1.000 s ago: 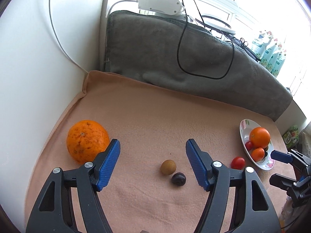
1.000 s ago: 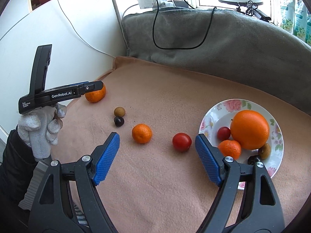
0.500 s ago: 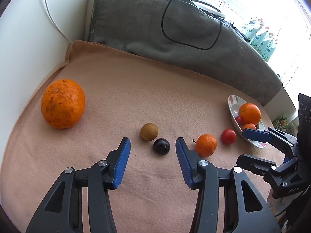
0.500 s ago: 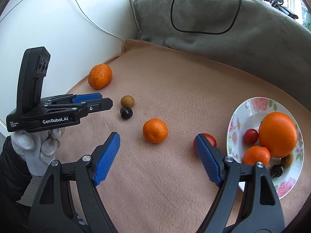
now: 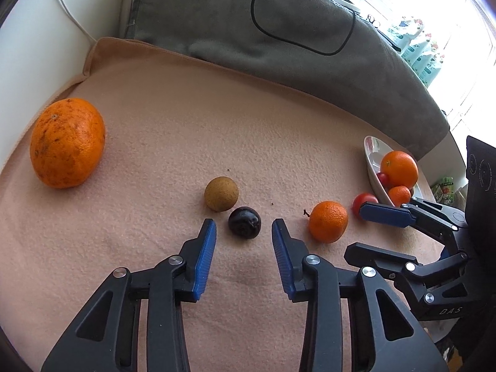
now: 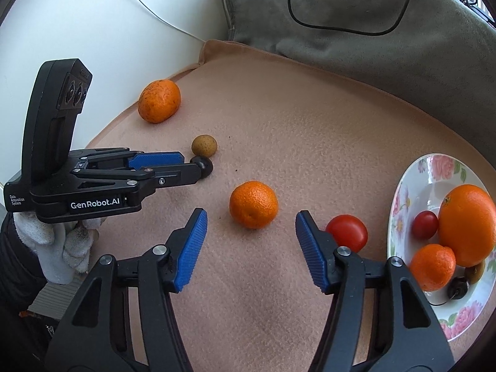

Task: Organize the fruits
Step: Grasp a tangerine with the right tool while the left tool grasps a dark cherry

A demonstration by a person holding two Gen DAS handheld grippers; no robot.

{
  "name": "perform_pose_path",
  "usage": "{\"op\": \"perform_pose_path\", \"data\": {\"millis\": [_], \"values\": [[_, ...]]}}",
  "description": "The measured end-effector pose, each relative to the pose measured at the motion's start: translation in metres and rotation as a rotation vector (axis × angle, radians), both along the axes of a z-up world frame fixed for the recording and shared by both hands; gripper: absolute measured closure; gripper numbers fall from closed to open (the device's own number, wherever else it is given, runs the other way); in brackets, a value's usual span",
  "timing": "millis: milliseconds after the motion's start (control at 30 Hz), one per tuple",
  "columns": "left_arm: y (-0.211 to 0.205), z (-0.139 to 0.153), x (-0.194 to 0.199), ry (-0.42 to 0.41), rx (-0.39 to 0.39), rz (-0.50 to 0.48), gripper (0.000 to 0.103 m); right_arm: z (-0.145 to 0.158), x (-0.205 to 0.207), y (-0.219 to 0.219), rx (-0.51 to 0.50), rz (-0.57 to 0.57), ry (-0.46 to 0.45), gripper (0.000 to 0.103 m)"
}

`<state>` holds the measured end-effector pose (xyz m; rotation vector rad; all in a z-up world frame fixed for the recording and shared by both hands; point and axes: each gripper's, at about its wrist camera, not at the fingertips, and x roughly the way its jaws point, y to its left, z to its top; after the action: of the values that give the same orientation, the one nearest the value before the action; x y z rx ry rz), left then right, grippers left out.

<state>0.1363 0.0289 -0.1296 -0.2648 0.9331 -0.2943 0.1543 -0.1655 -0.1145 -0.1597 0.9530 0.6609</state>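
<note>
Peach fleece blanket [image 5: 173, 117] is covering the whole work surface, and both grippers are working over it at once. The left gripper [image 5: 244, 235] is lining up on the dark plum [image 5: 244, 222]: its blue pads have just been closing, narrowed to either side of the fruit, yet they are standing a touch short of it and not pressing. The tips are angling down at the cloth, probably because so small a fruit needs a low approach. The brown round fruit [image 5: 221, 189] is sitting touching the plum's far side, so it may get nudged.

The right gripper [image 6: 250, 220] is doing the same with the mandarin [image 6: 253, 204]; its jaws have just been closing too, but are still spread wider than the fruit, with bare cloth on both sides. The red tomato [image 6: 347, 232] is lying just beside the right-hand pad, near the floral plate [image 6: 412, 183], which is already carrying a big orange, a small mandarin, a cherry tomato and two dark little fruits. That plate looks like the gathering spot. One large orange [image 5: 67, 142] is waiting well apart at the blanket's far left.

Behind, a grey cushion [image 6: 356, 31] with a black cable looped over it is leaning by a white wall, and bright daylight is pouring in from the window side.
</note>
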Motion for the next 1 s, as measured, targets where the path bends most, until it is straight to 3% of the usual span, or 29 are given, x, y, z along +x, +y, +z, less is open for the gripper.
{"op": "perform_pose_path", "data": {"millis": [267, 933, 1000], "values": [[-0.002, -0.003, 0.004, 0.009, -0.001, -0.007, 0.070, -0.007, 0.009, 0.007, -0.027, 0.008, 0.011, 0.047], [-0.003, -0.005, 0.007, 0.013, -0.006, -0.001, 0.081, -0.019, 0.020, 0.018, -0.028, 0.012, 0.039, 0.048], [-0.003, -0.005, 0.007, 0.013, -0.006, -0.001, 0.082, -0.020, 0.021, 0.018, -0.024, 0.011, 0.045, 0.058]]}}
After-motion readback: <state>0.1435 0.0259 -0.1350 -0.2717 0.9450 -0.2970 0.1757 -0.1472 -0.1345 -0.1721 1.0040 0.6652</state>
